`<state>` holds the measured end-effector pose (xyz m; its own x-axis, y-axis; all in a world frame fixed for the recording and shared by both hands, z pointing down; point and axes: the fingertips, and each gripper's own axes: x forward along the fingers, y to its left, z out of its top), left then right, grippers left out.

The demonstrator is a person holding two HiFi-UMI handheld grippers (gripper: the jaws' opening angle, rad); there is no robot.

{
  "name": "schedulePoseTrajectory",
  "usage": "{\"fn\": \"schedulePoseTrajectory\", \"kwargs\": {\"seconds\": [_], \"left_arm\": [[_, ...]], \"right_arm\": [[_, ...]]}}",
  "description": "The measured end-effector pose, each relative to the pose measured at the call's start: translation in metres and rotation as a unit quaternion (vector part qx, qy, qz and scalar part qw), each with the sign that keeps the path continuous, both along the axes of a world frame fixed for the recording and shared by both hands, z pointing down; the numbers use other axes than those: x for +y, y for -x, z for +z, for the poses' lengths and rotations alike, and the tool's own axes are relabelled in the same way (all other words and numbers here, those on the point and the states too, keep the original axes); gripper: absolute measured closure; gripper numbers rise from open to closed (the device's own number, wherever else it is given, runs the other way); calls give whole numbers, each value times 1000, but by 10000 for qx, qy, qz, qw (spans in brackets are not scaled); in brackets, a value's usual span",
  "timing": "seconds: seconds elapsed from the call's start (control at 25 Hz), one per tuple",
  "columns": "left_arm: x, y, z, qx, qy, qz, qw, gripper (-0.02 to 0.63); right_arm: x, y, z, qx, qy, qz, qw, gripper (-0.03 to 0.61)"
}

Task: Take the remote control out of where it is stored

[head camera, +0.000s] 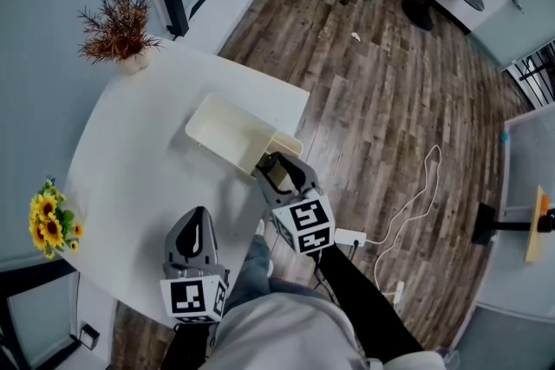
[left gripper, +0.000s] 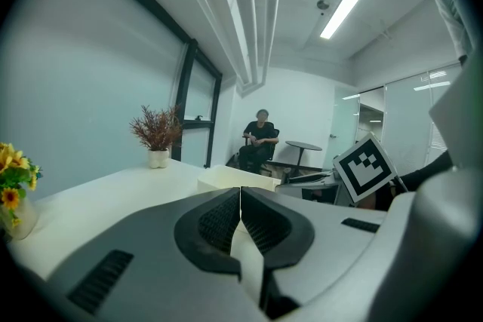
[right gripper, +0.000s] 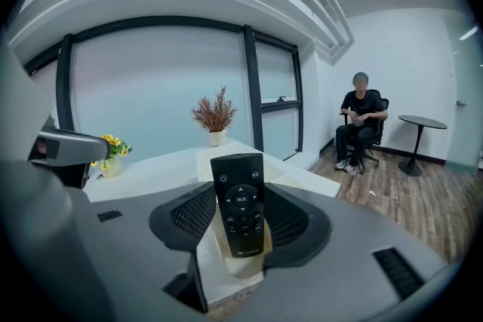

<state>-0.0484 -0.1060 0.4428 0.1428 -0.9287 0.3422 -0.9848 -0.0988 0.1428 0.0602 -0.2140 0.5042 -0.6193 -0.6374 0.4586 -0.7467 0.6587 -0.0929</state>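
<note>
Far left of the left tongs, sunflowers (head camera: 50,221) in a vase at the desk (head camera: 130,169) edge; ahead and left of them, dried reddish plant (head camera: 117,29) in a white pot at the far desk corner. Left tongs (head camera: 198,217) over the near part of the white desk, tips pointing away from the wearer, jaws pressed together with nothing between them; the left gripper view shows the two mesh pads (left gripper: 219,219) meeting in a thin line. Ahead and right of the left tongs, cream storage box (head camera: 227,133) lies on the desk by its right edge, between the two tongs' lines of reach. Right tongs (head camera: 279,172) at the near end of that box, marker cube facing up. In the right gripper view the black remote control (right gripper: 240,203) stands upright between the right tongs' pads, buttons facing the camera, a pad against each long side, so the tongs are clamped on it; its lower end sits in a cream holder (right gripper: 243,262), top end well above the pads. Right of the right tongs, wooden floor (head camera: 373,100) with a white cable (head camera: 414,199) trailing from a white adapter (head camera: 349,236). Far ahead and right, a person (right gripper: 361,117) seated in a dark chair, a round table (right gripper: 421,122) just right of them.
</note>
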Motion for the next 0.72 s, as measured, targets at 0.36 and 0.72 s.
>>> {"fn": "schedulePoseTrajectory", "kwargs": {"seconds": [0.36,0.72], "left_arm": [[2,1,-3,0,-46,-6,10000,604],[4,2,-2,9,-58,-33,10000,604]], "right_arm": [[1,-5,-2,31,-27,86,10000,380],[0,-8,-2,0,-30,152,9999,380]]}}
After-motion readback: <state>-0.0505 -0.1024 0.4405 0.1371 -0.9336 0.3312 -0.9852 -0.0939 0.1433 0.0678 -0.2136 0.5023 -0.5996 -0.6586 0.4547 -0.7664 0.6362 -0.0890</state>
